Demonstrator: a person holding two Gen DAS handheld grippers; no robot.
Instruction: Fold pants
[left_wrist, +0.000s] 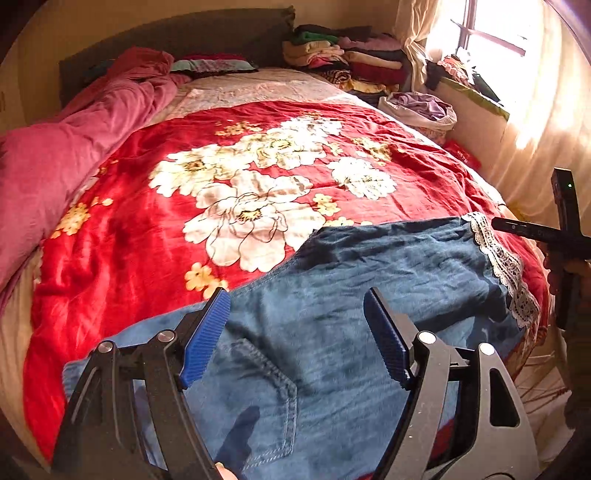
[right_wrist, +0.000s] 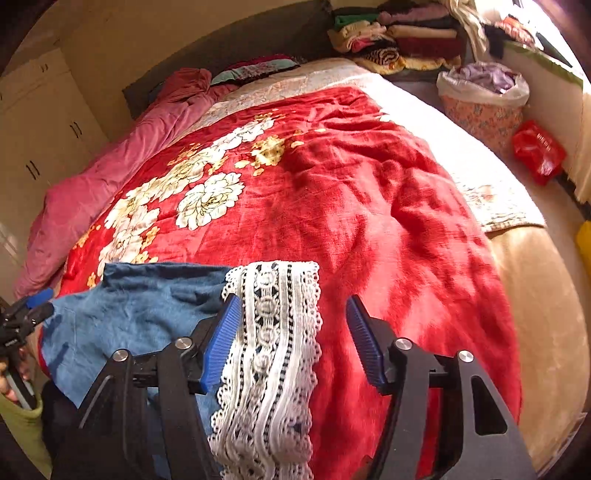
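Blue denim pants (left_wrist: 332, 306) with a white lace hem (left_wrist: 506, 266) lie on the red floral blanket (left_wrist: 184, 177) at the near edge of the bed. My left gripper (left_wrist: 295, 336) is open above the seat of the pants, near a back pocket (left_wrist: 266, 398). My right gripper (right_wrist: 291, 343) is open over the lace hem (right_wrist: 273, 350), with the denim (right_wrist: 140, 314) to its left. The right gripper shows at the right edge of the left wrist view (left_wrist: 561, 240). The left gripper shows at the left edge of the right wrist view (right_wrist: 22, 321).
A pink quilt (left_wrist: 74, 147) lies along the bed's left side. Stacked folded clothes (left_wrist: 351, 59) sit at the head of the bed. A bag of clothes (right_wrist: 484, 96) and a red bag (right_wrist: 539, 151) stand right of the bed. Wardrobe doors (right_wrist: 40, 129) are at left.
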